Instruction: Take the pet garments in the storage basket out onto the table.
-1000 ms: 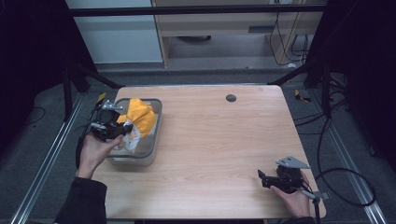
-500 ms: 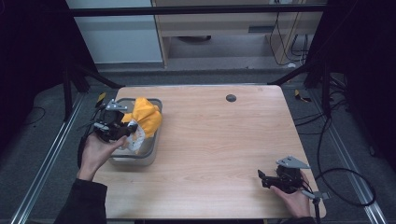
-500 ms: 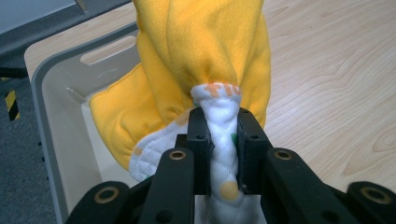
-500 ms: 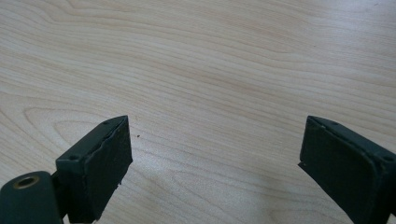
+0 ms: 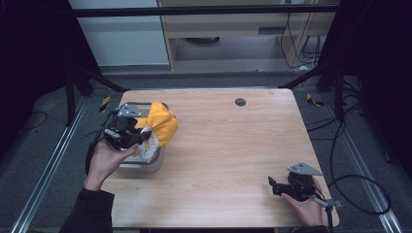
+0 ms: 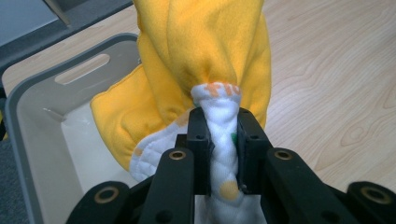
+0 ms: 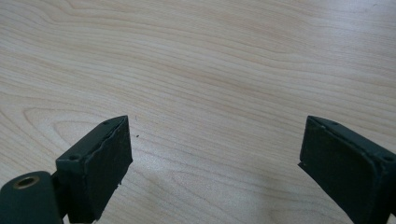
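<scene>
Yellow cloth: left tongs pinch its white, seemingly quilted lining.

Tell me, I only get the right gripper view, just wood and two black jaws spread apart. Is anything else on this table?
Observer: Yes, a grey bin sits near the table's left edge.
Operator: Is something in it?
Observer: A yellow cloth with a white quilted underside is partly lifted out, hanging over the bin's rim.
Operator: Who lifts it?
Observer: The left gripper; its jaws are clamped on a bunched white fold of the cloth.
</scene>
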Demonstrator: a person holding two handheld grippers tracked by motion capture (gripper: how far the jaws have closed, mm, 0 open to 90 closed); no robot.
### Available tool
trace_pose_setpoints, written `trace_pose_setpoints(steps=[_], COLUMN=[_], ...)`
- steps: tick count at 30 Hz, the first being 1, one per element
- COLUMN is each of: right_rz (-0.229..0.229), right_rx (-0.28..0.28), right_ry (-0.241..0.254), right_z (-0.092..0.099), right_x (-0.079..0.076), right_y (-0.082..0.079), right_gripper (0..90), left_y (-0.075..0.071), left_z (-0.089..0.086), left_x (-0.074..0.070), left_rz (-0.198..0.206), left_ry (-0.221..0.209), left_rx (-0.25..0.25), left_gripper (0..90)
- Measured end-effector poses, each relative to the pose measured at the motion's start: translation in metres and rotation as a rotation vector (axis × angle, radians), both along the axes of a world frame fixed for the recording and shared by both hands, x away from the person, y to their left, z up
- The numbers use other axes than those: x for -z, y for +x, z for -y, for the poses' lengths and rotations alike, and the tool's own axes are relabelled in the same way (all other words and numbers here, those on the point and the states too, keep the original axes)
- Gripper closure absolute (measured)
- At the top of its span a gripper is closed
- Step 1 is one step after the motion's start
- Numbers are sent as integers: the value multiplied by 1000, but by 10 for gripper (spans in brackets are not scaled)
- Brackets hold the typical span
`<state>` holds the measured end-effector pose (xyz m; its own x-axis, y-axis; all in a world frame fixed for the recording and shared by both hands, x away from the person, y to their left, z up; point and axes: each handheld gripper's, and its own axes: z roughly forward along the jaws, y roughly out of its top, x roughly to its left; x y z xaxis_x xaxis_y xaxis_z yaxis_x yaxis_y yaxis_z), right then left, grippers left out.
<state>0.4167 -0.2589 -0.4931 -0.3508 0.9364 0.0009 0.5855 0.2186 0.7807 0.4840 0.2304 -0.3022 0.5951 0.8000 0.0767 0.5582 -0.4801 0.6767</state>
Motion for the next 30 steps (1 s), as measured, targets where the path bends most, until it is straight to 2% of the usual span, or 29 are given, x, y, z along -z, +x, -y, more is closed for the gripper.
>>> trace_pose_setpoints(steps=[15,22,30], right_rz=[11,11,12], right_rx=[9,5,7], right_ry=[8,10,9], right_z=[2,1,1], right_x=[-1,-1,-1], right_y=[0,-1,-1], right_gripper=[91,92,92], left_y=[-1,-1,-1], left_z=[29,47,57], left_x=[5,14,19], left_rz=[-17,-32,-41], left_ry=[15,21,26], left_rx=[82,116,146], left_gripper=[782,783,783])
